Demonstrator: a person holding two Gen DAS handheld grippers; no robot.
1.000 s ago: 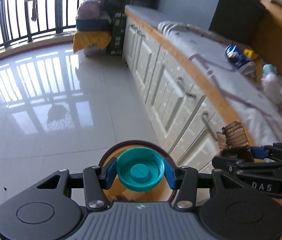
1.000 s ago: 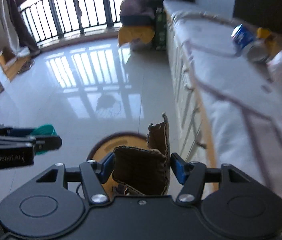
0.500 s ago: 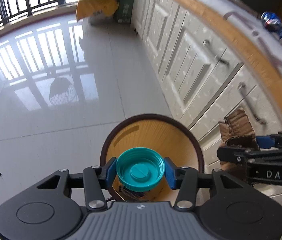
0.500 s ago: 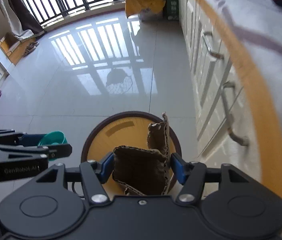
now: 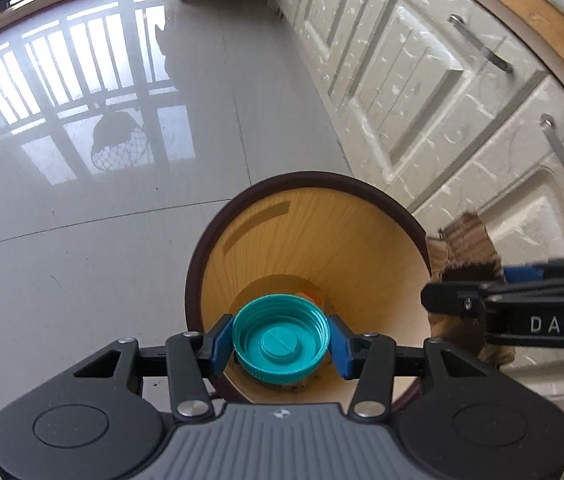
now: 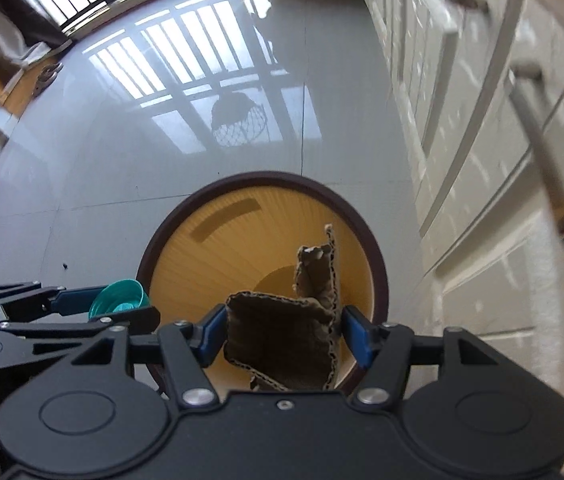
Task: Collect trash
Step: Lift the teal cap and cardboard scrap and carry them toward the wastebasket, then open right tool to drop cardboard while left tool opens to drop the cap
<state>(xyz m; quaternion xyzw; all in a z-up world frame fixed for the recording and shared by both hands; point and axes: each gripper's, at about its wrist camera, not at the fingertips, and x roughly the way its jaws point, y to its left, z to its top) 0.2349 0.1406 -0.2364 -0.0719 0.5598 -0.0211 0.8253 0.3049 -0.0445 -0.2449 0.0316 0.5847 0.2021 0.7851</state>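
Left wrist view: the left gripper point(image 5: 280, 340) pinches a teal bottle cap point(image 5: 280, 339) between its blue pads, directly over the open mouth of the round wood-lined bin point(image 5: 322, 240) on the tiled floor. Right wrist view: the right gripper point(image 6: 284, 338) hangs over the same bin, its jaws opening around a torn cardboard scrap point(image 6: 286, 340)

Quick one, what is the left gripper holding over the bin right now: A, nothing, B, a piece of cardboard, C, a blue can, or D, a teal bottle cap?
D: the left gripper has a teal bottle cap clamped between its blue pads above the open bin; the cardboard sits in the right gripper, whose jaws are opening.
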